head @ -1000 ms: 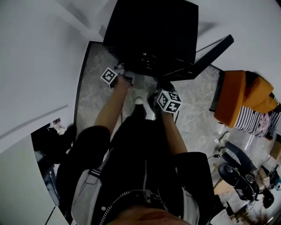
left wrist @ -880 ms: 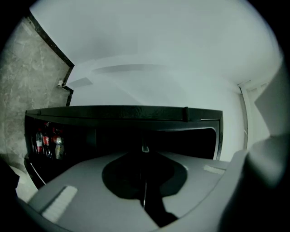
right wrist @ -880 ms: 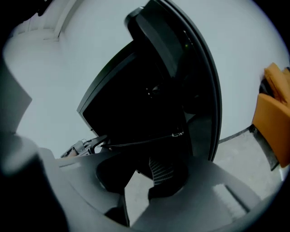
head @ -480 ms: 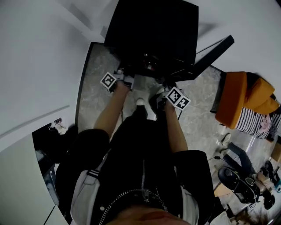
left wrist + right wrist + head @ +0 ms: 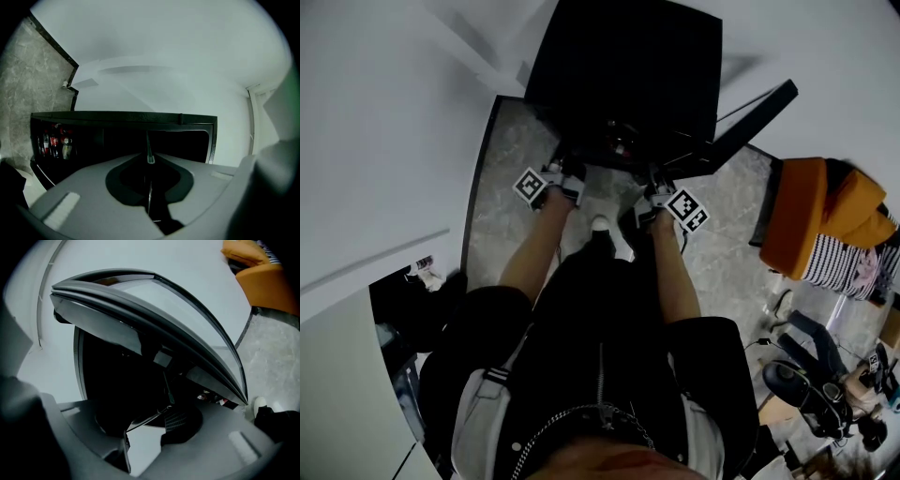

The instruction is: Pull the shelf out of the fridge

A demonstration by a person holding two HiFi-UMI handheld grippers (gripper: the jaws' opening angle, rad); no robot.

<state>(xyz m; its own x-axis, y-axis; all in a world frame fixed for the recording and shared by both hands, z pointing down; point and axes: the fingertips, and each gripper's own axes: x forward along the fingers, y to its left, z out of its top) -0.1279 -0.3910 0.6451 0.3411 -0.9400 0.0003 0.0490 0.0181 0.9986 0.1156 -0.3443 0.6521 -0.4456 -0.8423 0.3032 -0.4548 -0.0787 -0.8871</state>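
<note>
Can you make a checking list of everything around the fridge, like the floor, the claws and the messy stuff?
Surface: grey marble floor.
Job's things: black fridge, door open; thin glass shelf seen edge-on.
Clutter: orange bundle, striped cloth and dark gear, all off to the right.
Claws: left claw shut on the shelf; right claw open, shelf edge between its jaws.
Cables: what looks like a thin cord on the floor, far right.
Surroundings: white walls.
</note>
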